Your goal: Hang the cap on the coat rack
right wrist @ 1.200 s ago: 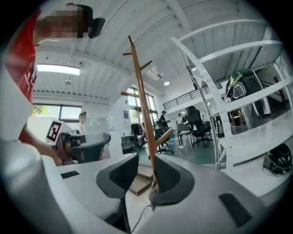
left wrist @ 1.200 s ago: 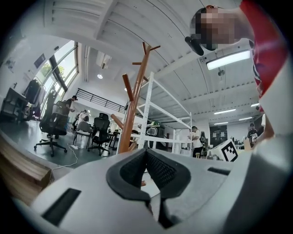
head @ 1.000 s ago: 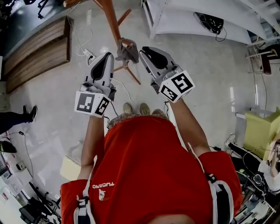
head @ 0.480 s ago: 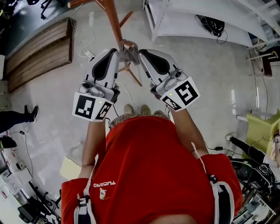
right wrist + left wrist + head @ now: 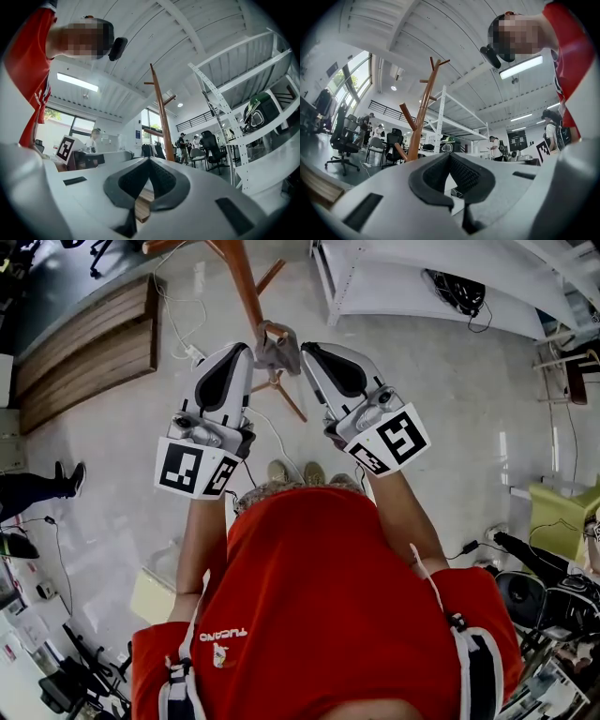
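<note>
Cap point(image 5: 277, 352) is sitting between my two gripper tips in the head view, just right of my left gripper point(image 5: 247, 349) and just left of my right gripper point(image 5: 306, 348). It's lying against the coat rack point(image 5: 243, 282) pole, w/ a brown peg end point(image 5: 273, 331) poking out at its top. Both grippers are pointing up w/ jaws fully together. Neither gripper view is showing any cloth between them, so I'm reading both as empty. I'm judging the cap is resting on that peg, below my tips, i.e. hang step prob. done, tho I can't confirm it's seated. Next I'm aiming to back both grippers off the pole w/o brushing the cap.
</note>
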The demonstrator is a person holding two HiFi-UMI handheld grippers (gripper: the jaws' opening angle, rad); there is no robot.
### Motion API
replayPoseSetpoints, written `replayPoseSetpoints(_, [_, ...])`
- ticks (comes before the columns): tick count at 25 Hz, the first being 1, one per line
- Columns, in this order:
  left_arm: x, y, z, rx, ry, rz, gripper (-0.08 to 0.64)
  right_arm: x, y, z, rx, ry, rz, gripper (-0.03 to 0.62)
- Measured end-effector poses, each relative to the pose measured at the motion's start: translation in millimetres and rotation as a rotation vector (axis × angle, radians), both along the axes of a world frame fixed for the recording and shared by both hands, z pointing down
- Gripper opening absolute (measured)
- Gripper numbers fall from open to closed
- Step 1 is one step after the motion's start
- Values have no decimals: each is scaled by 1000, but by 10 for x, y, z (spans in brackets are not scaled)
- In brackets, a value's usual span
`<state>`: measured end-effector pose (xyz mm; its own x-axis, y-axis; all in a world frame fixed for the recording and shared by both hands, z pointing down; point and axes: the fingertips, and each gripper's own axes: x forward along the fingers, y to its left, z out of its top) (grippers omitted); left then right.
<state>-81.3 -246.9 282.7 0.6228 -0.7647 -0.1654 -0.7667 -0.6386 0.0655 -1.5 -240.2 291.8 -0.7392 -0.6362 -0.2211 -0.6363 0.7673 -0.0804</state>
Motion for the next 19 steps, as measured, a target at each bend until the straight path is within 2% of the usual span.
replayPoseSetpoints(19, [-62,98,14,0,-8,-12,8,-79,77,116,-13,30,-17,23])
